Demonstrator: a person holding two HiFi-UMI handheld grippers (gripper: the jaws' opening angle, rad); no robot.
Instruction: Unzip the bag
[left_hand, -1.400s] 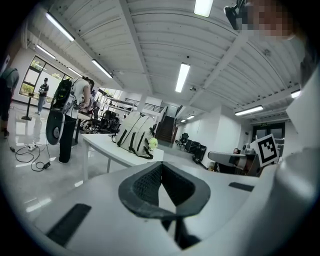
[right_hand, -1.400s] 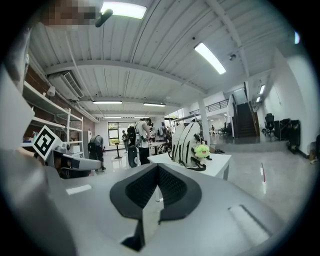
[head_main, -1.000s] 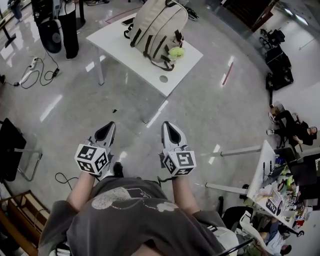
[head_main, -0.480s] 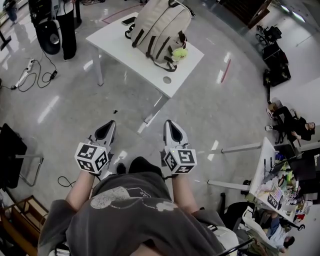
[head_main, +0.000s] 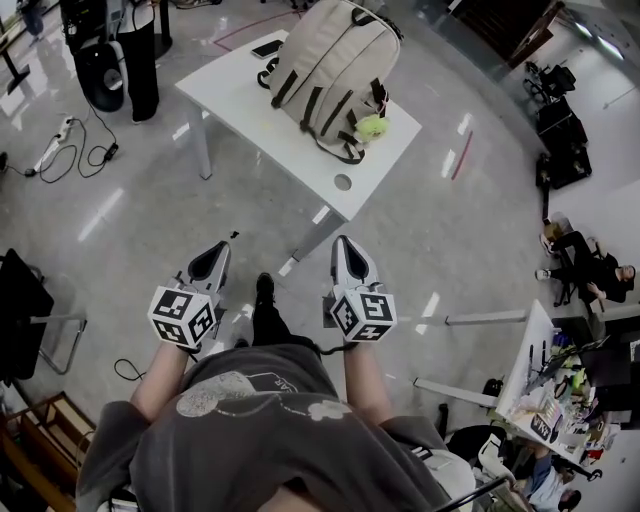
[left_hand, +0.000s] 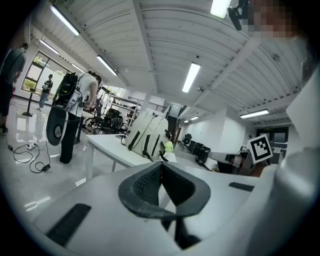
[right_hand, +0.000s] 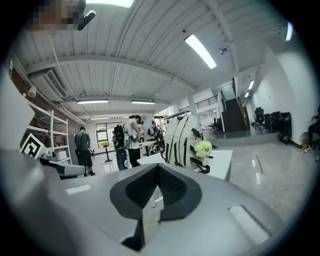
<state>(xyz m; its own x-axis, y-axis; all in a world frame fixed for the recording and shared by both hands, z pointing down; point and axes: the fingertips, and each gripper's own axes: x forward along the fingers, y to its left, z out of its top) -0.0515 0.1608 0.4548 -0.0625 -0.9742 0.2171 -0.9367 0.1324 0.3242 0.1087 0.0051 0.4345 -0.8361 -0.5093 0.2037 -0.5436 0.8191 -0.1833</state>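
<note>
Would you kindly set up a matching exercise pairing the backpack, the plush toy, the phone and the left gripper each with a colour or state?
Things:
1. backpack
2. plush toy
3. phone
4. left gripper

Descriptions:
A. bright green
B. shut and empty
C. beige with dark straps
D. dark, lying flat on the table

Pairs: 1-C; 2-A; 3-D; 4-B

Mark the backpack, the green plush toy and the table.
backpack (head_main: 330, 60), head view, middle of its beige body.
green plush toy (head_main: 372, 126), head view, centre of the toy.
table (head_main: 240, 105), head view, bare top beside the backpack.
</note>
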